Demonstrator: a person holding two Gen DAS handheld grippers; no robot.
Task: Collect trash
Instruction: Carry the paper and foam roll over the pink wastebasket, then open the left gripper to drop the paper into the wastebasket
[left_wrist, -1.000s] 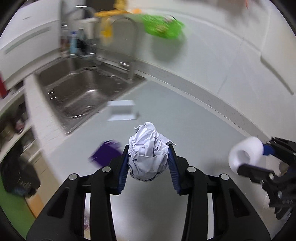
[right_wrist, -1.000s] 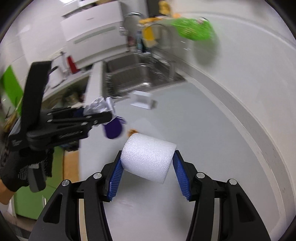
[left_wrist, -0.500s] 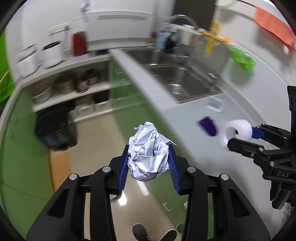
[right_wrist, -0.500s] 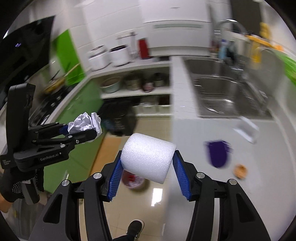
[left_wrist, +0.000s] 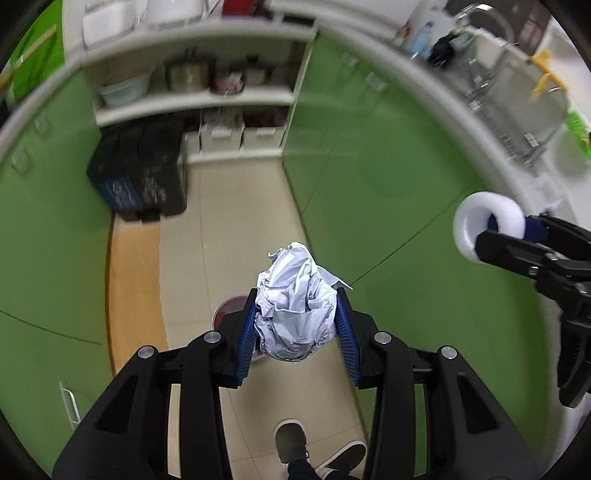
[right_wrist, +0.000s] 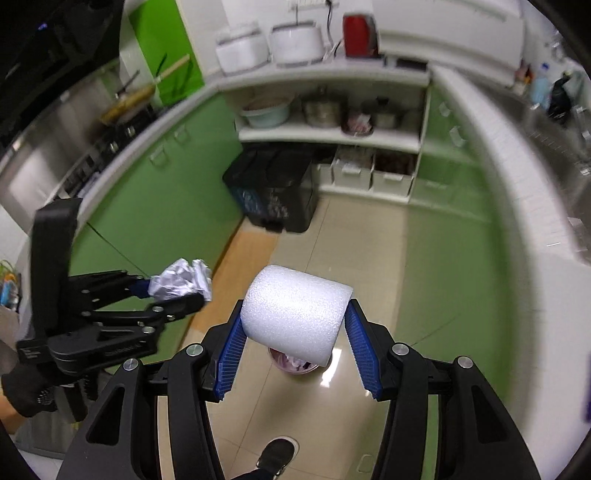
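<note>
Pinching crumpled paper (left_wrist: 295, 302) in the left gripper (left_wrist: 297, 323), foam roll (right_wrist: 295, 314) clamped in the right gripper (right_wrist: 295, 349) above a pink bin (right_wrist: 293, 363).

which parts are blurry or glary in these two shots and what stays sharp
Left wrist view: the crumpled paper in the left tongs is crisp, while the shelves and counter edge smear with motion blur and fisheye bending. Right wrist view: the foam roll in the right tongs is sharp, with glare on the floor tiles beside the small bin.
</note>
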